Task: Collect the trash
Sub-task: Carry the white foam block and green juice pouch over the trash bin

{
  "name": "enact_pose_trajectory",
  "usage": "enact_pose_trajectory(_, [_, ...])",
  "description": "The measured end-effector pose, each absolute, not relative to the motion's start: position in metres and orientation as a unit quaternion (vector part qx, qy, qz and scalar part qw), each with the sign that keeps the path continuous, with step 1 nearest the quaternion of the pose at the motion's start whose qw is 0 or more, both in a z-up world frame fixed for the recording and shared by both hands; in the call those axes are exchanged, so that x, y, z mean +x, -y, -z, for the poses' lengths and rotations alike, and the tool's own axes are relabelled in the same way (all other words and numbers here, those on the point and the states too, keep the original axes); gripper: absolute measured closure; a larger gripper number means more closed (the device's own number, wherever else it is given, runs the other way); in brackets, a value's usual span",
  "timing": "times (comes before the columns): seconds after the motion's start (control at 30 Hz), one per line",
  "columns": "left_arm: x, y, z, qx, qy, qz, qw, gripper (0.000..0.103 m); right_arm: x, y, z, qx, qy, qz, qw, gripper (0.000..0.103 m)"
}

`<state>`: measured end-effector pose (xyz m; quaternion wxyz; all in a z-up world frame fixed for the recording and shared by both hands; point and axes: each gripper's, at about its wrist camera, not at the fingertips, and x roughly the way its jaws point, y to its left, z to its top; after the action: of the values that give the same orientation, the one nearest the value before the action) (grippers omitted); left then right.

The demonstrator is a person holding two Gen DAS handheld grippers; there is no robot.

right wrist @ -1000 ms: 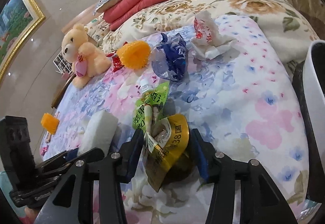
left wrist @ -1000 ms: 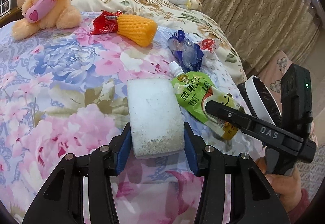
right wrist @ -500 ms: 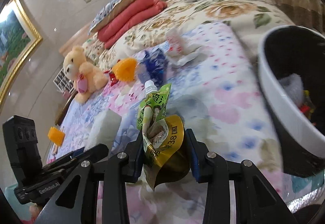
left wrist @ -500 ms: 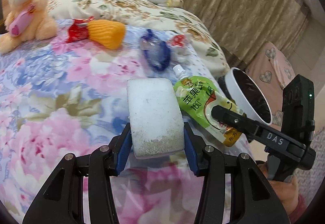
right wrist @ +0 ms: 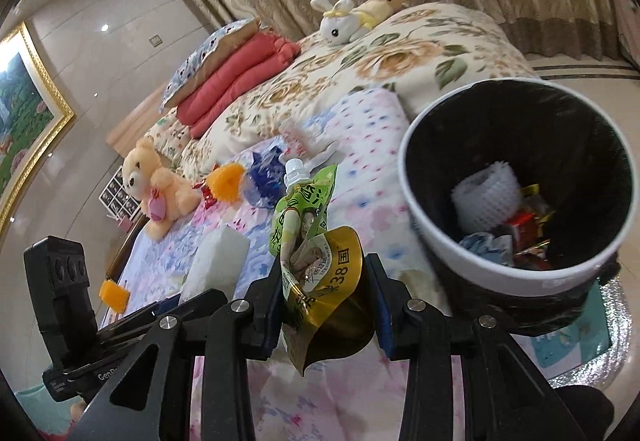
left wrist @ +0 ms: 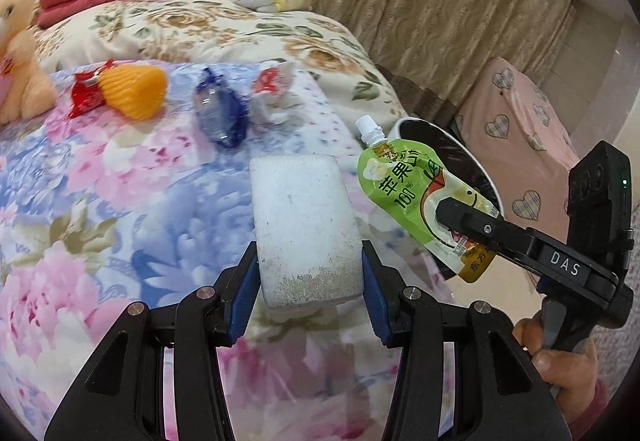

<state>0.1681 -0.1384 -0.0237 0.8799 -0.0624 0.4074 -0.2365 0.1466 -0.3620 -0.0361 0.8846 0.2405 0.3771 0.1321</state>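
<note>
While both hands carry trash off the bed (left wrist: 120,177), the left gripper (left wrist: 308,277) is clamped on a white foam block (left wrist: 304,225) and the right gripper (right wrist: 324,301) pinches the crumpled base of a green juice pouch (right wrist: 308,225), spout up, just left of the bin (right wrist: 472,265), probably so each can be dropped in; more wrappers lie far back on the bed
</note>
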Motion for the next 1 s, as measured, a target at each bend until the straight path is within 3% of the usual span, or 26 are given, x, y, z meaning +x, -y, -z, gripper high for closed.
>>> enact_pose_trajectory(1.0, [0.176,0.248,0.001,0.000,-0.396,0.318,0.862,0.056,0.117,0.464,0.023,0.281,-0.337,-0.041,0.898,0.065])
